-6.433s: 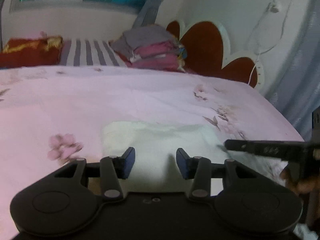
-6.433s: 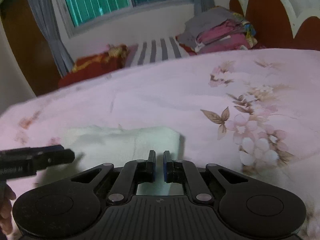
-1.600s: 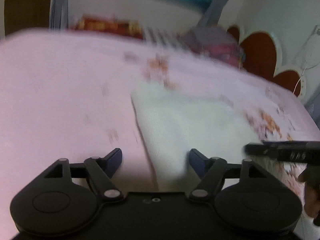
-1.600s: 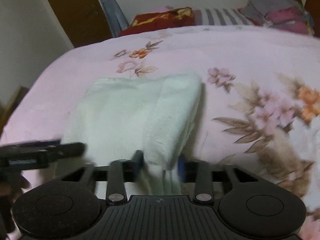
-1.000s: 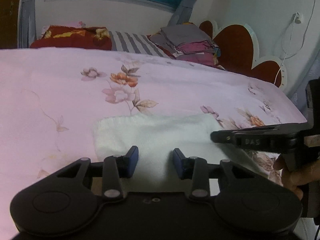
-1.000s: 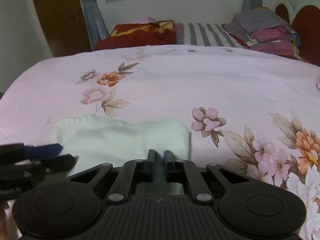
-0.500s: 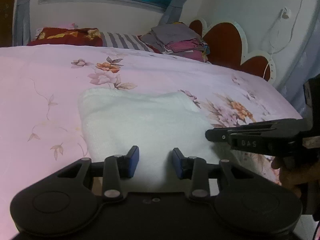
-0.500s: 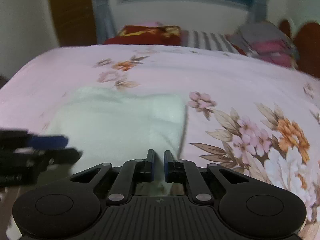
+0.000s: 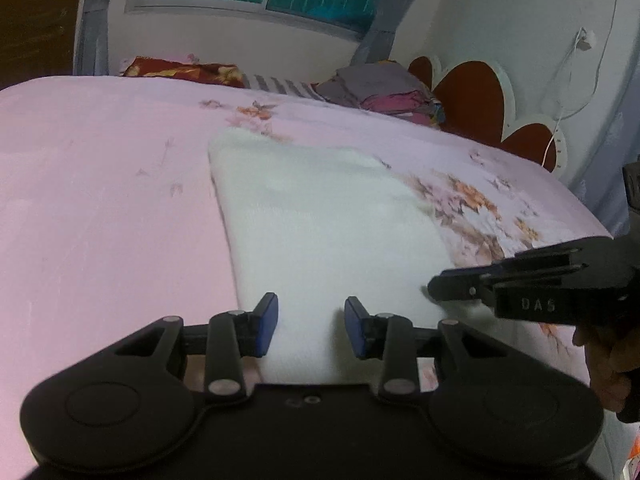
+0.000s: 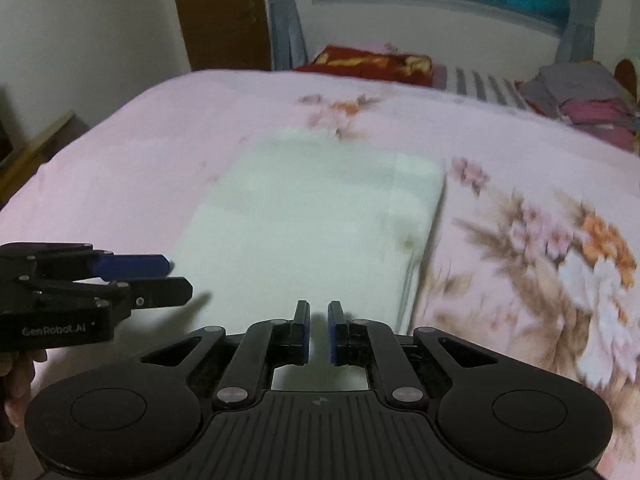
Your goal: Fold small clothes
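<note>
A pale white knitted cloth point(image 9: 320, 232) lies flat on the pink flowered bedsheet point(image 9: 100, 200), stretching away from both grippers. My left gripper point(image 9: 310, 326) hovers over the cloth's near left part, its blue pads apart and only flat cloth showing between them. From the right wrist view, the left gripper point(image 10: 176, 278) casts a shadow on the cloth point(image 10: 312, 220). My right gripper point(image 10: 318, 332) sits over the near right part, jaws nearly together. In the left wrist view, the right gripper point(image 9: 434, 290) points at the cloth's right edge with nothing hanging from it. The cloth's near edge is hidden.
A pile of folded clothes point(image 9: 384, 88) and a red pillow point(image 9: 180, 70) lie at the far end of the bed, by a red scalloped headboard point(image 9: 480, 92). A wooden door point(image 10: 220, 12) stands at the far left. A hand point(image 9: 604, 360) holds the right gripper.
Earlier the right gripper held up a fold of the cloth; it now lies flat. Both grippers have since drawn back along it, so it looks longer and reaches farther ahead. Jaw widths look unchanged.
</note>
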Action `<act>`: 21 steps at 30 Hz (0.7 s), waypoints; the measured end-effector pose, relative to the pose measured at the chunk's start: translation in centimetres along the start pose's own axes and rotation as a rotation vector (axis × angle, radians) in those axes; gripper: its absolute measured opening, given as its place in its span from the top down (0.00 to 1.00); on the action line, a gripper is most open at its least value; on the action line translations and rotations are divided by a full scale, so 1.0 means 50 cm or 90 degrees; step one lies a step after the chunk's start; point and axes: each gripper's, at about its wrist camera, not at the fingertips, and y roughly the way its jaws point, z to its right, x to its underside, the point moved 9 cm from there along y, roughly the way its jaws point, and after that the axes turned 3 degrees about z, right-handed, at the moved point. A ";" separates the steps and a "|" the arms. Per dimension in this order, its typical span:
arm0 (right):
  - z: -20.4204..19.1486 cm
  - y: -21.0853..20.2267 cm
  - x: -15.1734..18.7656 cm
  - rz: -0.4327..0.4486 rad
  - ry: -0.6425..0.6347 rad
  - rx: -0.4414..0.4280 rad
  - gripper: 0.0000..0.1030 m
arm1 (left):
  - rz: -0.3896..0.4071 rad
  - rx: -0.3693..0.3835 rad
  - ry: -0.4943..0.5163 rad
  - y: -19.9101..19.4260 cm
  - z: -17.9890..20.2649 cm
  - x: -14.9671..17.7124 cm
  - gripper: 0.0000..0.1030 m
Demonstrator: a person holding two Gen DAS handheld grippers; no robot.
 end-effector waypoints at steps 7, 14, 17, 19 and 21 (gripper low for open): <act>0.027 -0.010 0.082 -0.017 -0.011 0.055 0.94 | -0.007 -0.063 0.031 -0.015 0.027 0.046 0.66; 0.038 -0.013 0.094 -0.020 -0.008 0.074 0.94 | -0.012 -0.091 0.027 -0.016 0.031 0.053 0.66; 0.042 -0.011 0.093 -0.024 0.004 0.072 0.94 | -0.014 -0.096 0.030 -0.014 0.035 0.056 0.66; 0.044 -0.010 0.094 -0.024 0.009 0.069 0.94 | -0.015 -0.099 0.033 -0.014 0.036 0.057 0.66; 0.043 -0.010 0.094 -0.024 0.006 0.070 0.94 | -0.019 -0.099 0.034 -0.012 0.038 0.057 0.66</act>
